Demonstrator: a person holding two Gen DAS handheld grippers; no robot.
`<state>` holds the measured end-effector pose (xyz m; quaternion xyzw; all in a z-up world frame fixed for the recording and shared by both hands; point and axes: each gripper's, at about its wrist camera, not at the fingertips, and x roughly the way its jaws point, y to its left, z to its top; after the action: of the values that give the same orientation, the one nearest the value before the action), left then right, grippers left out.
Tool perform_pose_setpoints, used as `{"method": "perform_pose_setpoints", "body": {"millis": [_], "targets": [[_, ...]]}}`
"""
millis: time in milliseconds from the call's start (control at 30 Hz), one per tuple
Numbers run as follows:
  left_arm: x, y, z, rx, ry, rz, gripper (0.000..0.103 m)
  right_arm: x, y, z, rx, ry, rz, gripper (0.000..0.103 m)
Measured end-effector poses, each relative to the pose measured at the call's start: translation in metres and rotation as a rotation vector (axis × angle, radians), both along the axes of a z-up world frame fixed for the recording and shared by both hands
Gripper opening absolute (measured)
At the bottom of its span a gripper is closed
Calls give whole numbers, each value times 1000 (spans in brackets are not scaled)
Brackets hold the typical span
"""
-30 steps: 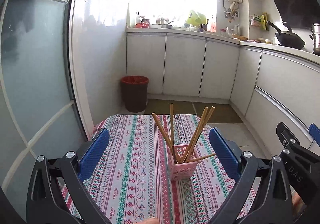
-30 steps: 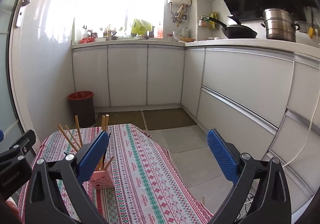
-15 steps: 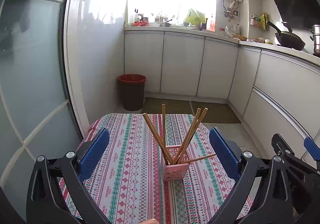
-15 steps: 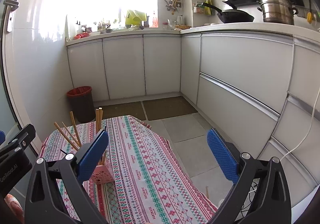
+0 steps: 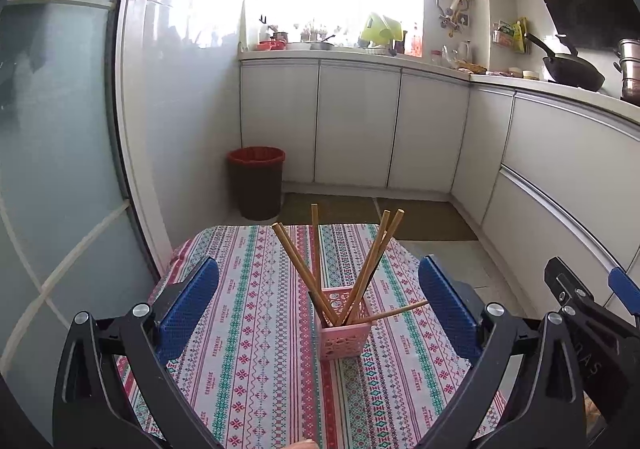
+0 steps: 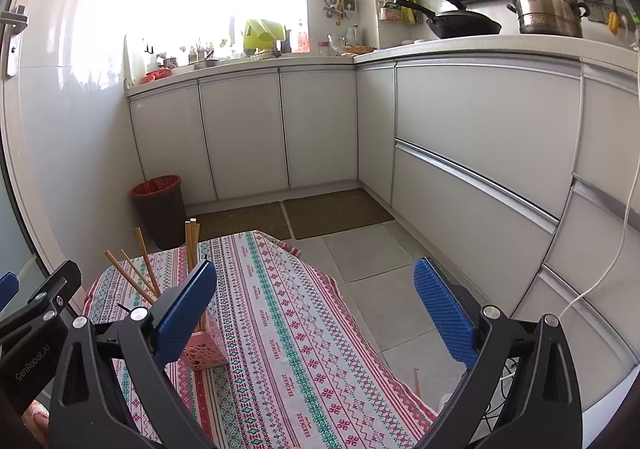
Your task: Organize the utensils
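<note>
Chopsticks (image 5: 316, 269) in pink holder (image 5: 345, 337), both grippers' fingers (image 5: 188, 305) wide apart, empty

Wooden chopsticks (image 5: 372, 261) standing in a pink holder (image 5: 344, 337) on the table (image 5: 248, 349).

The holder is a small square pink basket with a perforated, lattice-like wall, upright near the middle of the patterned tablecloth. The chopsticks fan out of it: two lean toward the table's left edge, one stands nearly upright, two lean right, and one pokes out low through the right side, almost level.
</note>
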<state>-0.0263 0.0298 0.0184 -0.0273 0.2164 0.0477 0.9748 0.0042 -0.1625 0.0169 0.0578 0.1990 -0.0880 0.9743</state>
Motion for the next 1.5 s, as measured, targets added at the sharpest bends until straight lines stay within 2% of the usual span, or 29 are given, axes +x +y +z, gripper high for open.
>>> {"method": "perform_pose_setpoints", "body": {"millis": [1500], "targets": [[4, 0, -3, 4, 11, 21, 96, 5, 1, -3, 9, 25, -3, 96]]}}
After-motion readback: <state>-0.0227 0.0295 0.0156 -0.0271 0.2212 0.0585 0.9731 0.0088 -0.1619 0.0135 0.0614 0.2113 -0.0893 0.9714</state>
